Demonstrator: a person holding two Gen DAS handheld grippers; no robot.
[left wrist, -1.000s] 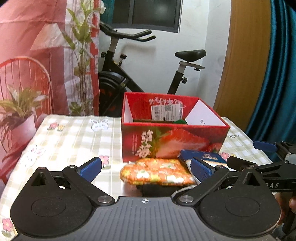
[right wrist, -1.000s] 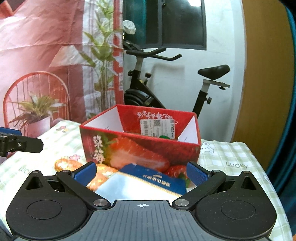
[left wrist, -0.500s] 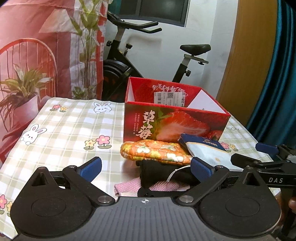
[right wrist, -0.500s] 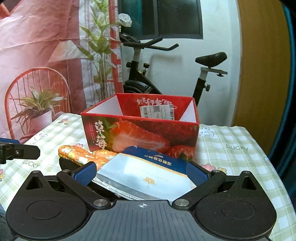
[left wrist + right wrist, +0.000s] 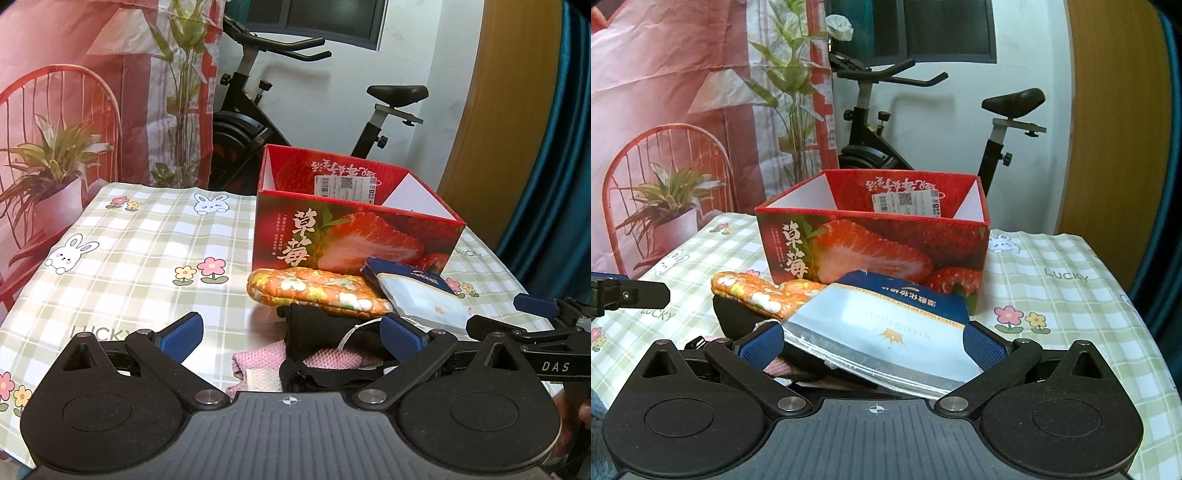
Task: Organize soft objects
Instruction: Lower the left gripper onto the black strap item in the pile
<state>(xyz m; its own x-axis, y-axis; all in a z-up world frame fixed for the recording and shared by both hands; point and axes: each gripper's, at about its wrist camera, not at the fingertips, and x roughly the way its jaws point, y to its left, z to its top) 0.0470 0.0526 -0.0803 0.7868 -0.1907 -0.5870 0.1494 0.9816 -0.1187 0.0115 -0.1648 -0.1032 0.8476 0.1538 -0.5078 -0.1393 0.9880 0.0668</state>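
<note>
A red strawberry box stands open on the checked tablecloth. In front of it lies a pile: an orange floral pad, a black cloth, a pink knitted cloth and a blue-and-white packet. My left gripper is open just before the pile, above the pink and black cloths. My right gripper is open with the packet between its fingers, not gripped. It also shows in the left wrist view.
The tablecloth covers the table, with its right edge near a blue curtain. An exercise bike, a red chair and a potted plant stand behind the table.
Both grippers have pulled back and risen from the box. More of the pile now shows, including the black and pink cloths. Both stay open.
</note>
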